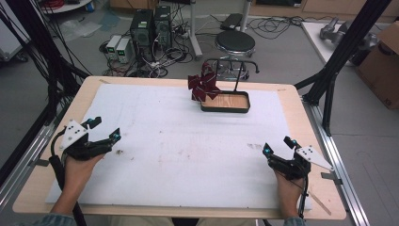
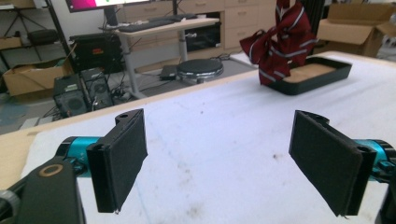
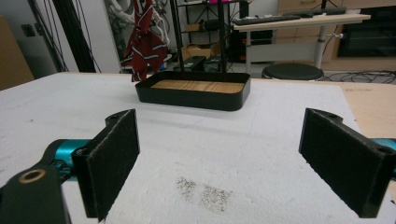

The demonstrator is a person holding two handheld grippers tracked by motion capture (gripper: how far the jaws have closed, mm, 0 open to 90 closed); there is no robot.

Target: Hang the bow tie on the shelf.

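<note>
So the setup is a wooden table (image 1: pixel 291 101) with a big white mat (image 1: pixel 164 141) over most of it, kinda grubby, with little dark specks and smudges here and there. A person sits at the near edge with a gripper in each hand, forearms coming in from the bottom of the high view.

The left gripper (image 1: pixel 104 129) sits low over the left side of the mat, jaws spread wide with nothing between them. In the left gripper view (image 2: pixel 219 163) both black padded jaws stand far apart over bare mat. The right gripper (image 1: pixel 279 145) is over on the right side of the mat, near its edge, and it's the same deal: jaws wide apart, gripping nothing. The right gripper view (image 3: pixel 233 163) has a patch of dark specks on the mat between and just ahead of its jaws.

Toward the far middle of the table there's a shallow black tray (image 1: pixel 226 109) with a wooden bottom and a thin black stand (image 1: pixel 237 75) rising from it. A dark red striped tie (image 1: pixel 203 86), all bunched and knotted up, hangs at the tray's left end, looks like off the stand's top bar. It's well apart from both grippers.

Past the table on the floor: a round black stool (image 1: pixel 235 43), a couple of computer towers (image 1: pixel 151 26) and a mess of cables. A cardboard box (image 1: pixel 383 61) sits off to the right.
</note>
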